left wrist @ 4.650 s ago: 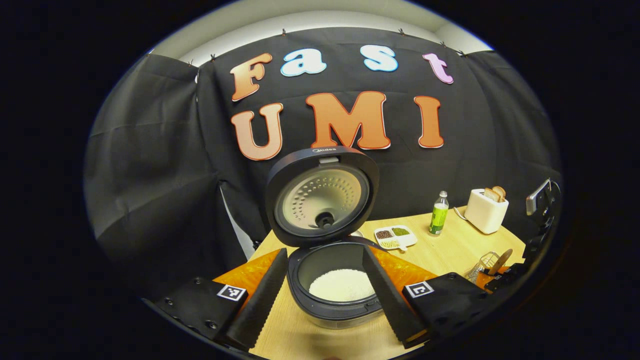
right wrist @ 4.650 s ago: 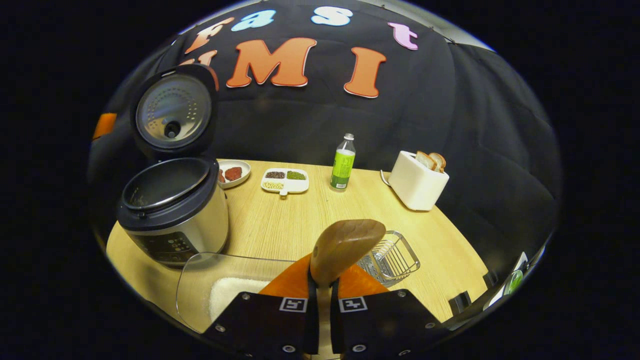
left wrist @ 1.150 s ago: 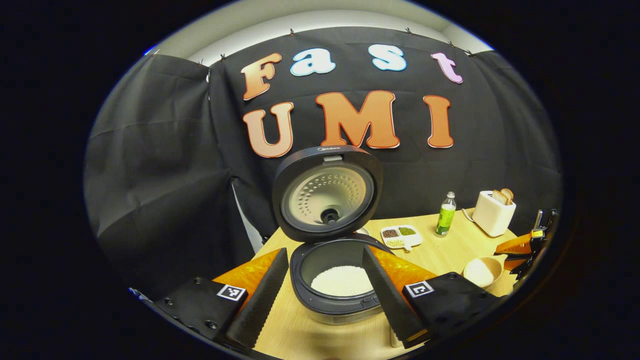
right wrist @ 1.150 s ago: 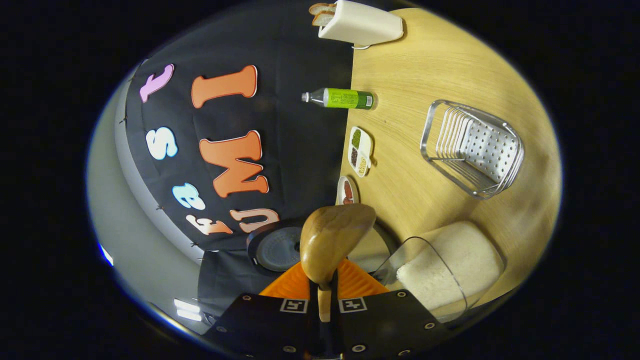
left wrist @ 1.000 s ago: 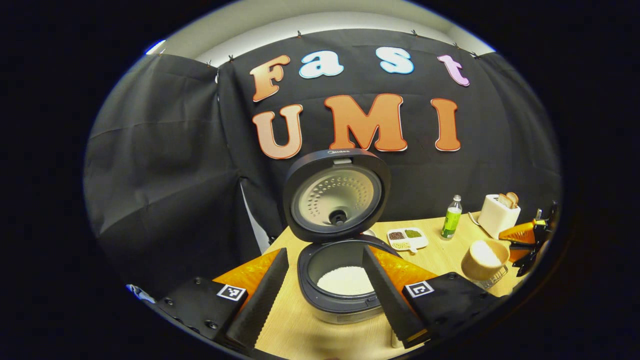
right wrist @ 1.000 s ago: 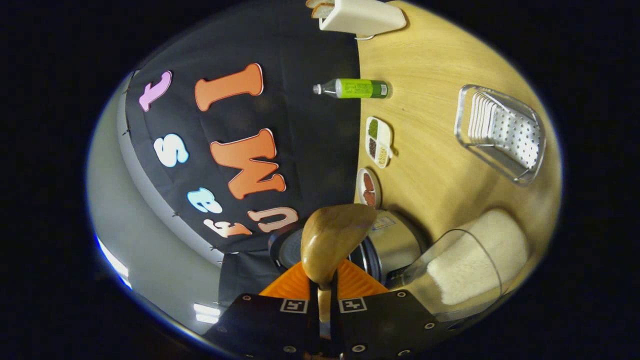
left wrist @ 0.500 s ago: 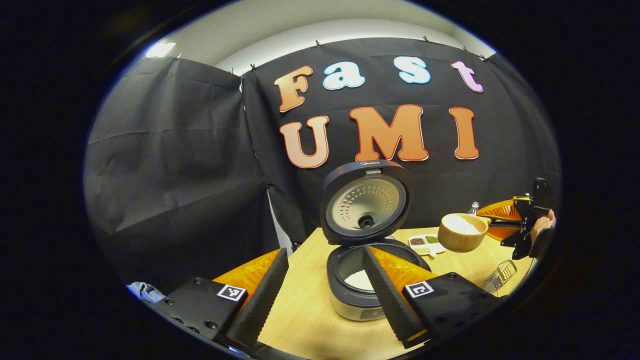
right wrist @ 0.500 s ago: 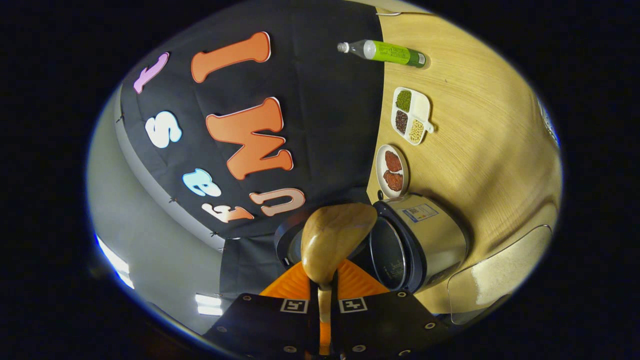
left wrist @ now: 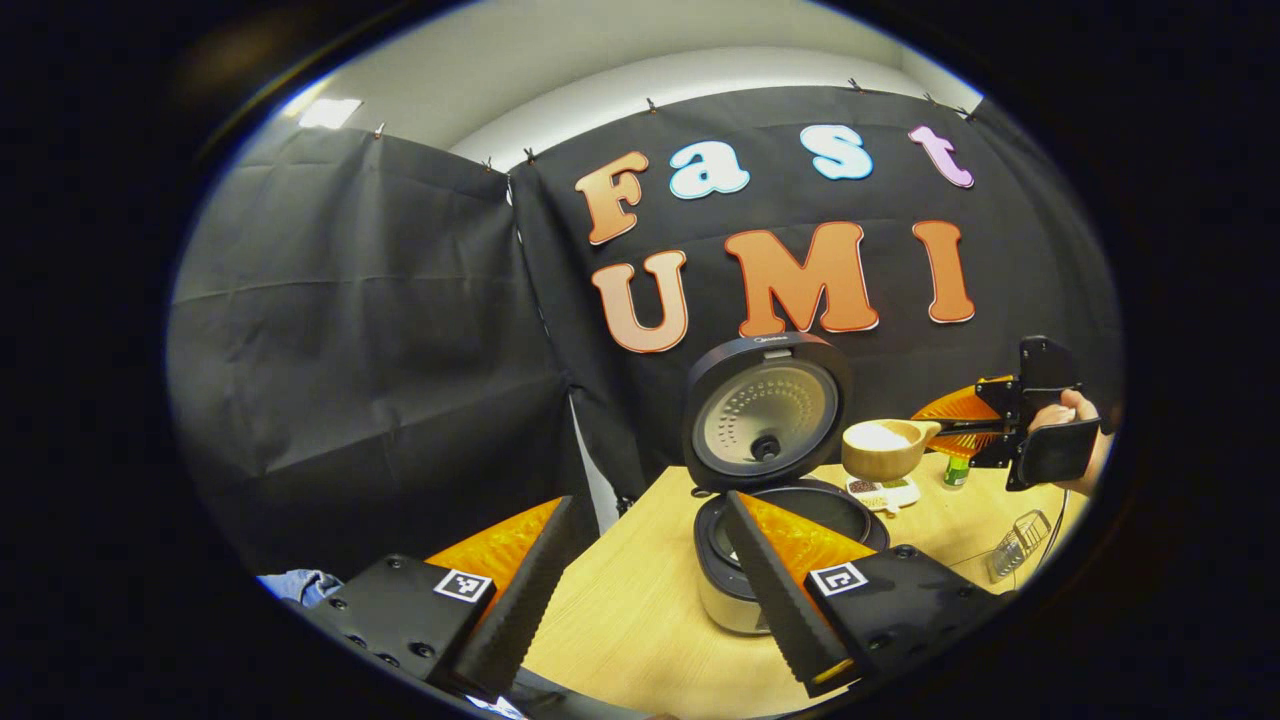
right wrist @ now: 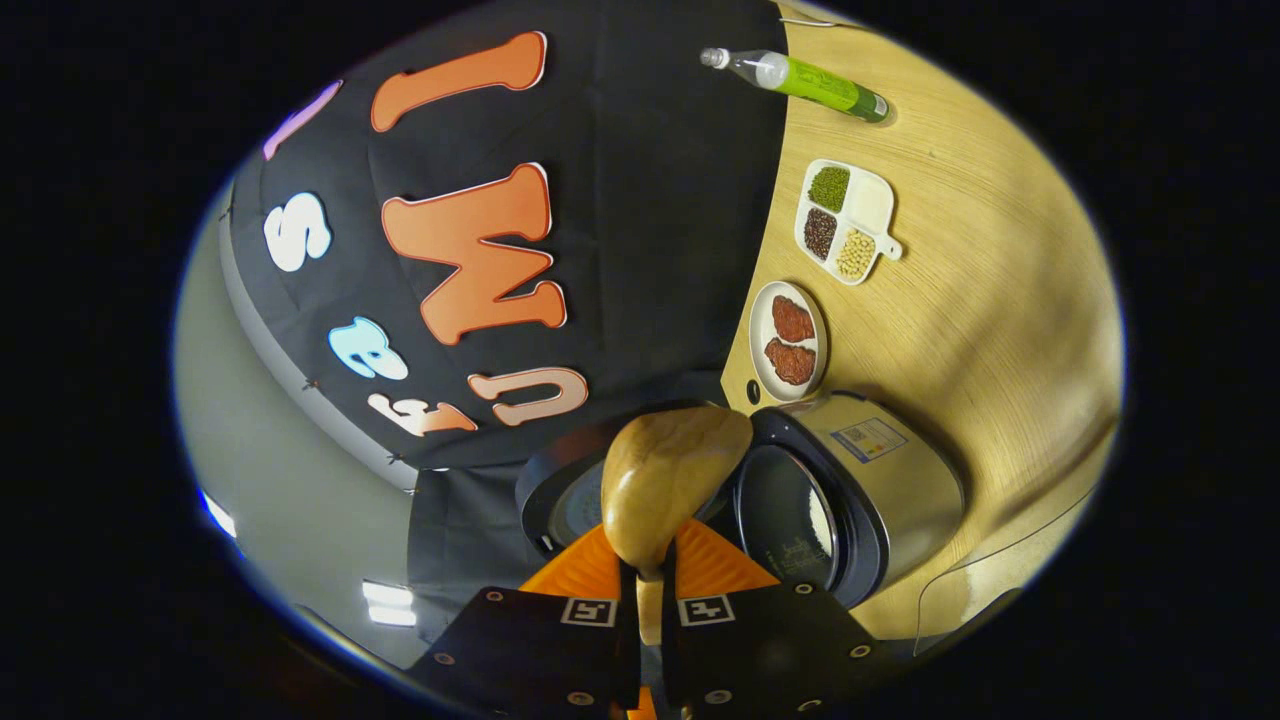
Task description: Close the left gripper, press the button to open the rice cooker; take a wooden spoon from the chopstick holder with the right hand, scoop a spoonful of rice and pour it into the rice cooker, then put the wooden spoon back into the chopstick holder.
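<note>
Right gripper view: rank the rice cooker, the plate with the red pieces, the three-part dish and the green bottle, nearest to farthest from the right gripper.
1. rice cooker, lid open, just right of the right gripper and the wooden spoon it holds.
2. plate with red pieces, just past the cooker.
3. three-part dish, farther up the table.
4. green bottle, at the top edge.

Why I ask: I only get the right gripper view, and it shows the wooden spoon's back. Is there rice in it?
Observer: Yes. The left gripper view shows white rice in the wooden spoon, which the right gripper holds level.
Operator: And where is the left gripper?
Observer: The left gripper is open and holds nothing. The rice cooker stands beyond its fingers, lid up.
</note>
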`<state>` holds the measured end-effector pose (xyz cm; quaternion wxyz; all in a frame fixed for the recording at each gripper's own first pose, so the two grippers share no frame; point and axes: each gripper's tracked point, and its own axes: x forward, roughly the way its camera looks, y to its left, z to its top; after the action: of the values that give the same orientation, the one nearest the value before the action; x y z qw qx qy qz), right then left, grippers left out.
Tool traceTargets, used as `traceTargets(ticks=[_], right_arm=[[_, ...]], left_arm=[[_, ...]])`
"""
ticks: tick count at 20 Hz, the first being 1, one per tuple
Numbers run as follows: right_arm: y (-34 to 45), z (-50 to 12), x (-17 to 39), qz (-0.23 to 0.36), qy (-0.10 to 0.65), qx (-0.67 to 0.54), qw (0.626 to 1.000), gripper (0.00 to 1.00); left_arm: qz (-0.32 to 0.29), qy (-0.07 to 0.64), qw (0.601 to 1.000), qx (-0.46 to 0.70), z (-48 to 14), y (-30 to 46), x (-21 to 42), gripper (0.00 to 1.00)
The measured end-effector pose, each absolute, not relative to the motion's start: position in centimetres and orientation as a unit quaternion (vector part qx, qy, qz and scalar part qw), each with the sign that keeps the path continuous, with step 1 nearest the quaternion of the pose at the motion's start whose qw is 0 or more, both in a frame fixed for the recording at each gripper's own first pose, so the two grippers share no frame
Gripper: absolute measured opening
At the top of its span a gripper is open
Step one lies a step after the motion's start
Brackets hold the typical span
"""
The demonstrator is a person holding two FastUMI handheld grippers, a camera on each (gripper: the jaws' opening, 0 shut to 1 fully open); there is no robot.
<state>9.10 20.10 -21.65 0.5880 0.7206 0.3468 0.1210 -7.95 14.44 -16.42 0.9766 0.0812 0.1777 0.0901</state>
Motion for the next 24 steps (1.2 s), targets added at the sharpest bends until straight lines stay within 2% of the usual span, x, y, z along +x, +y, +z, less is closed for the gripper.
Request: traceTargets(ticks=[4,9,12,18,24], right_arm=[[21.9,-22.9,10.5,0.109,0.36,0.709,0.597,0.08],[23.7,-24.3,11.6,0.096,0.379,0.654,0.648,0.08],[24.8,-25.0,12.2,0.093,0.388,0.585,0.706,0.08],[25.6,-24.2,13.0,0.104,0.379,0.519,0.759,0.08],[25.4,-23.6,13.9,0.106,0.355,0.39,0.843,0.08]], left_arm=[[0.102,0.18,0.975,0.08,-16.7,15.3,-8.9,0.99],[0.111,0.179,0.973,0.092,-16.7,16.0,-9.5,1.0],[0.119,0.183,0.971,0.096,-16.9,16.9,-9.7,0.99],[0.133,0.192,0.968,0.095,-17.6,18.0,-10.3,0.99],[0.139,0.205,0.964,0.097,-18.6,18.4,-10.5,1.0]])
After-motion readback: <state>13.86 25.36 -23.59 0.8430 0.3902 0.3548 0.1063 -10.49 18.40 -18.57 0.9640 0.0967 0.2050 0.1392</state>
